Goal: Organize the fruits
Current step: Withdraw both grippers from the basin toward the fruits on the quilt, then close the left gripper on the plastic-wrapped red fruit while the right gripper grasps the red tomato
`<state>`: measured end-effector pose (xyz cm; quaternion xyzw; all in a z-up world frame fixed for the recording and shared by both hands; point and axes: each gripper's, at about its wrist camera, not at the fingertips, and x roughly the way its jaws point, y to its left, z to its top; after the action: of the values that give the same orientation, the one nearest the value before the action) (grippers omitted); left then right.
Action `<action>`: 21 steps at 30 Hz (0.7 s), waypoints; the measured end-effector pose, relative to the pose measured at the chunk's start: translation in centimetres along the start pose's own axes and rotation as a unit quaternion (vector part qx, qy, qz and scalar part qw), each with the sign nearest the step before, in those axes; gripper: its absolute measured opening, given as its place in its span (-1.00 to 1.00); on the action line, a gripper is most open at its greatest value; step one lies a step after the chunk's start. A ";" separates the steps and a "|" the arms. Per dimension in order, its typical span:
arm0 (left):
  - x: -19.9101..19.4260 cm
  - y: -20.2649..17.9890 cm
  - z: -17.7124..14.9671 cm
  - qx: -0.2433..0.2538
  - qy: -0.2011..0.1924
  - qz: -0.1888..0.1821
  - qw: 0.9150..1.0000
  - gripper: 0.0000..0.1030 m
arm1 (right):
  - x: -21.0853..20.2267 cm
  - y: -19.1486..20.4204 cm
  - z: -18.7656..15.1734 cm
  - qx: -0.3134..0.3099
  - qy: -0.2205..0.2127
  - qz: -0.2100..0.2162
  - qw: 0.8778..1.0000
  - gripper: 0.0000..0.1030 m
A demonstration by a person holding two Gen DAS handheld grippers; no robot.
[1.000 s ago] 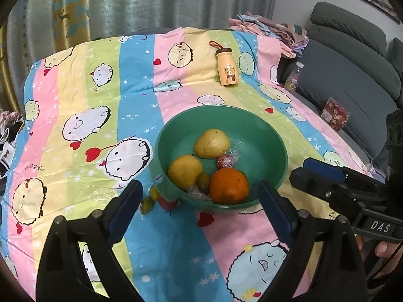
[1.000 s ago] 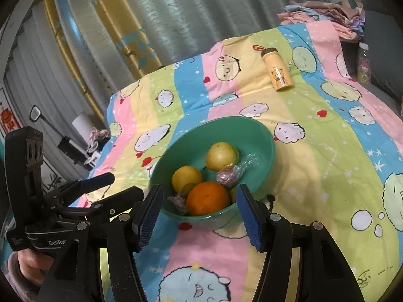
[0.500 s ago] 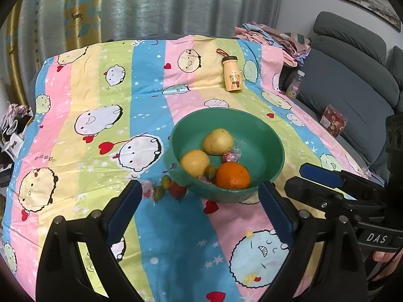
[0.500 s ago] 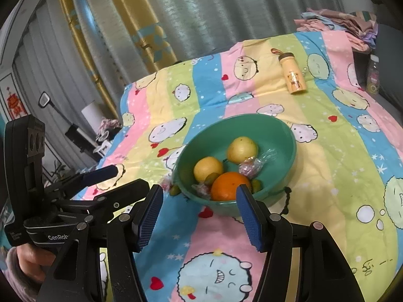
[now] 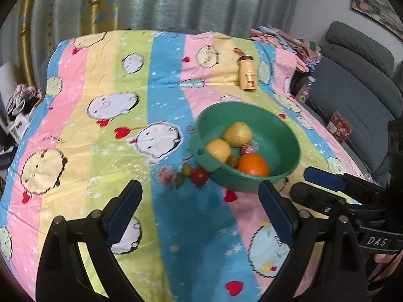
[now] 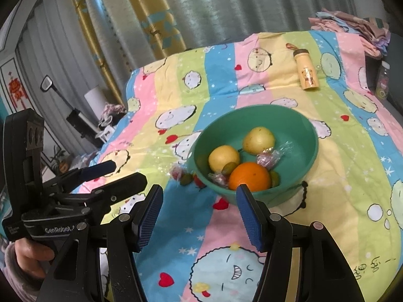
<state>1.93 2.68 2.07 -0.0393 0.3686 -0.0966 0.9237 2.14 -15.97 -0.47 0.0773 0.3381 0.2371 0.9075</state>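
Right wrist view: one bowl [image 6: 299, 125], two pears [image 6: 259, 139], one orange [image 6: 249, 176].

bare cloth [image 5: 191, 221] ahead, bowl [image 5: 284, 136] beyond

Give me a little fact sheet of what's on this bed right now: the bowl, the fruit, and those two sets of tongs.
Surface: striped cartoon blanket
Bowl: green bowl, upright on the blanket
In the bowl: orange, two yellow fruits, small green fruits, wrapped sweets
Outside the bowl: red tomato, small green fruits and a wrapped sweet, beside its left rim
Also there: yellow bottle, lying on its side
Left tongs: open, empty, short of the bowl
Right tongs: open, empty, near the orange
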 end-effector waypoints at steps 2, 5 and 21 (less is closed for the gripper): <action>0.2 1.2 -0.5 -0.015 0.005 0.002 1.000 0.82 | 0.4 0.3 -0.3 -0.003 0.006 0.000 1.000 0.19; 0.7 2.9 -1.6 -0.034 0.014 0.011 0.999 0.82 | 1.2 0.6 -0.7 -0.006 0.018 0.001 1.000 0.19; 3.9 8.3 -4.6 -0.097 0.039 -0.013 0.994 0.79 | 7.0 2.0 -2.9 -0.029 0.078 0.015 0.996 0.18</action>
<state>2.81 9.99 -5.07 -0.1295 0.4119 -0.0735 0.8990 4.12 -10.96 -6.08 0.0373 0.3994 0.2653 0.8768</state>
